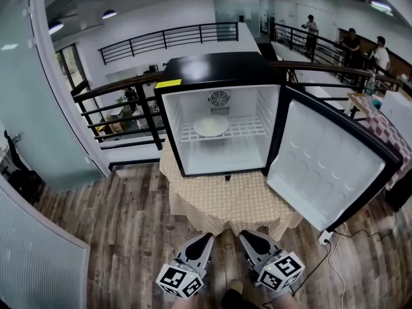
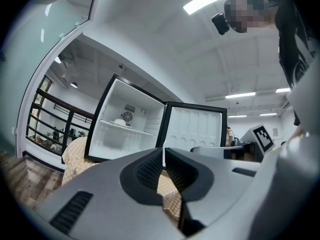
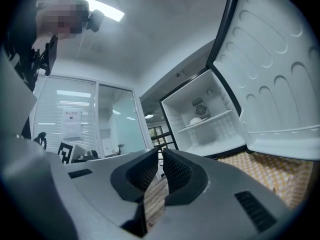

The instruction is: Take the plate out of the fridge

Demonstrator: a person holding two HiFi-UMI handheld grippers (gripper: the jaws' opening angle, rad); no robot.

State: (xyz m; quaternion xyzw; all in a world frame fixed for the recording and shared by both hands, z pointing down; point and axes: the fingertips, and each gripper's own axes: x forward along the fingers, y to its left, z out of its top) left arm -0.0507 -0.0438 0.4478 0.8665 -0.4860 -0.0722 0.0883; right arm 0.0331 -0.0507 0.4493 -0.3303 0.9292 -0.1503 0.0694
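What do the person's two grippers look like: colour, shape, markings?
The left gripper and right gripper have smooth grey bodies tapering to black textured pads. Each carries a white cube with black square markers.

The tablecloth (image 1: 225,201) conceals the tabletop completely. In both gripper views, the plate (image 2: 119,122) is too small to detail.

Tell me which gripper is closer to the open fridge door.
The right gripper: the fridge door hangs open on its side, at the head view's right, while the left gripper sits further away from it.
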